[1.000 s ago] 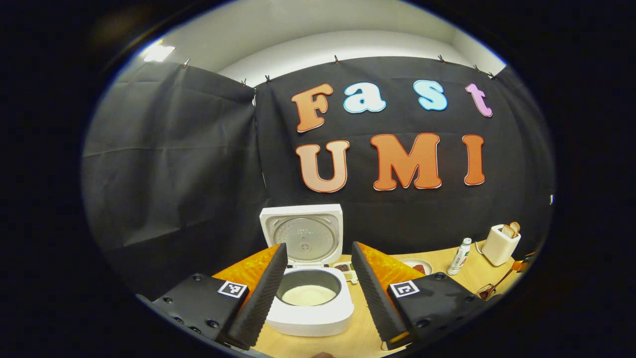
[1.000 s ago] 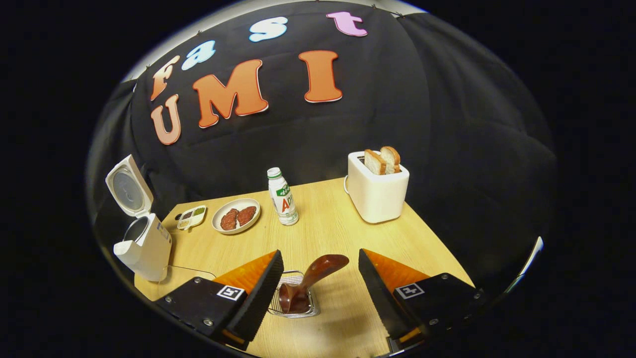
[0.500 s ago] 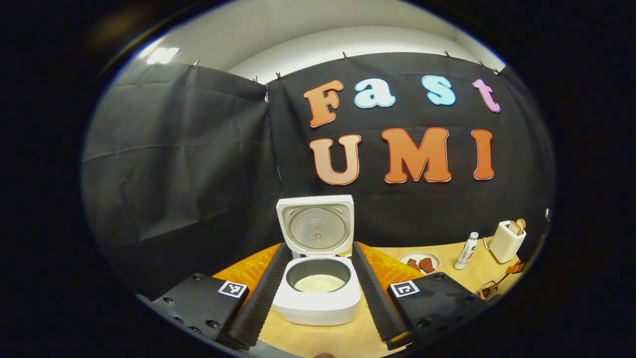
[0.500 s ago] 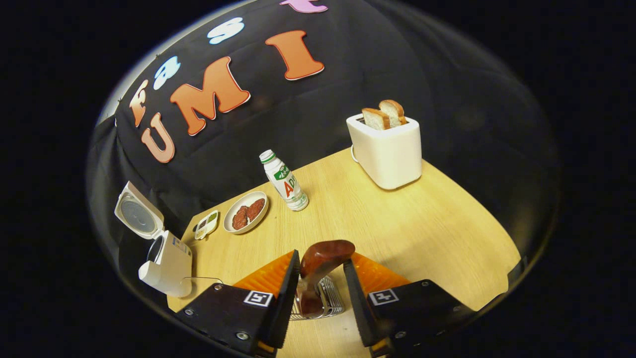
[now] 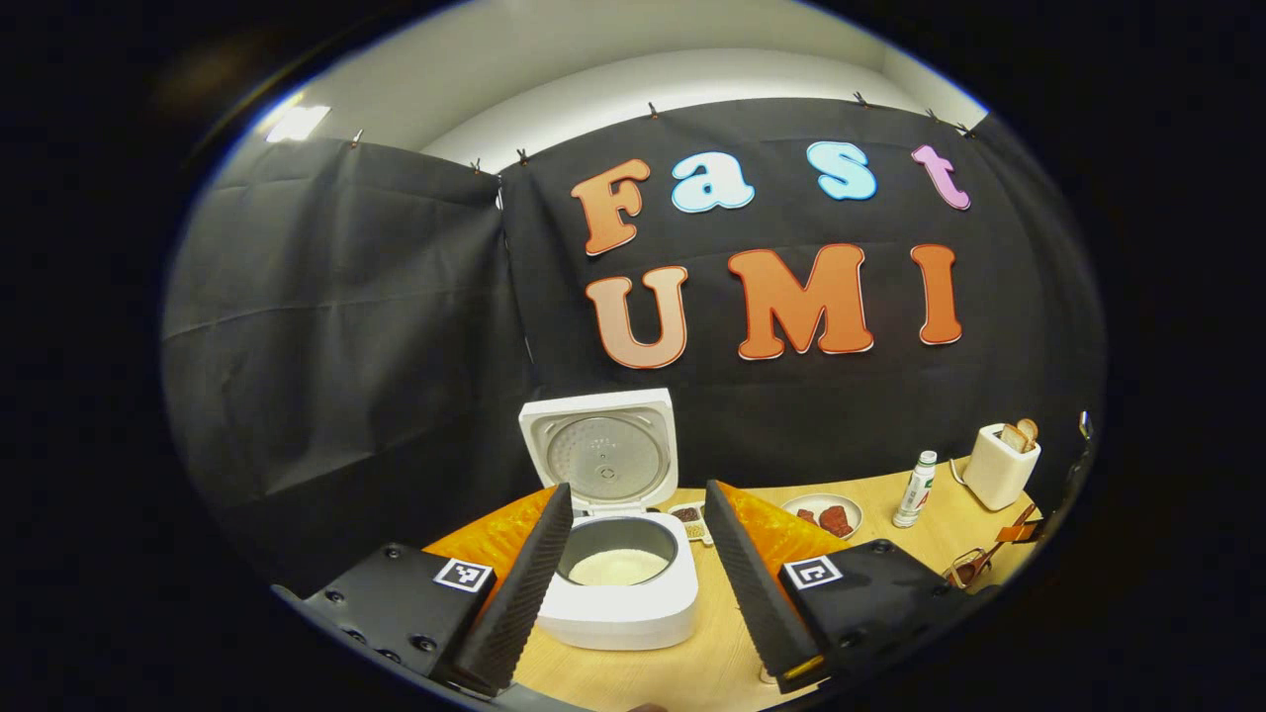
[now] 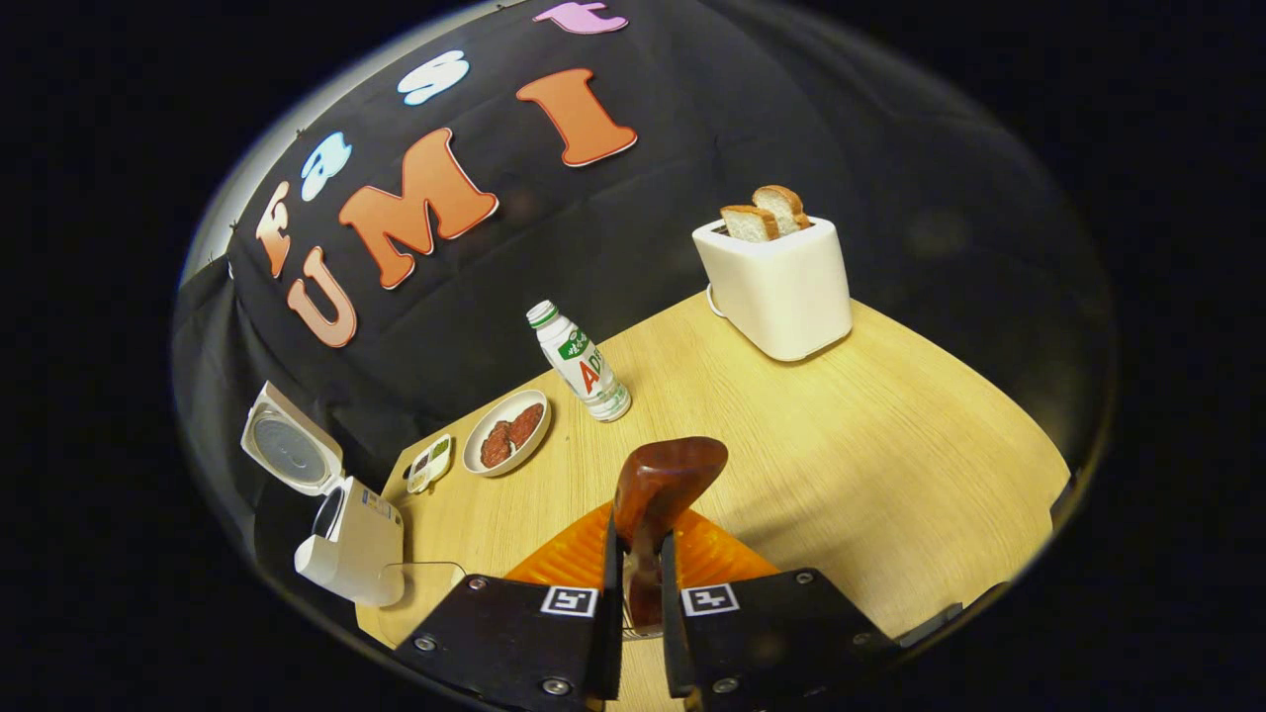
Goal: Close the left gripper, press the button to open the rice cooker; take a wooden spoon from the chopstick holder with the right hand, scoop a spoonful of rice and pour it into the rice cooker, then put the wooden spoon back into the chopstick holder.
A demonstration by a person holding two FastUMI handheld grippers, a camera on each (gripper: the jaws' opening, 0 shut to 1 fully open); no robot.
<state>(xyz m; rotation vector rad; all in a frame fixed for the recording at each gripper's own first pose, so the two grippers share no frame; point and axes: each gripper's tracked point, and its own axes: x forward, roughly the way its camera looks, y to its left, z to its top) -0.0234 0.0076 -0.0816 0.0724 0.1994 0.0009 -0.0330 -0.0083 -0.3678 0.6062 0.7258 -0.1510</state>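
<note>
With rice cooker (image 5: pixel 621 578) lid up on counter (image 6: pixel 841 435) and left tool (image 5: pixel 633 583) spread before it: right tool (image 6: pixel 638 583) pinching wooden spoon (image 6: pixel 658 494) over chopstick holder (image 6: pixel 625 625); scoop, pour, return pending.

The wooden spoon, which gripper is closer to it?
Right. The right gripper is shut on the wooden spoon, its fingers pressing the handle. The left gripper is open, far off across the table, facing the open rice cooker.

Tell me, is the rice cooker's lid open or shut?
Open. The lid stands straight up behind the rice cooker, and white rice shows inside.
</note>
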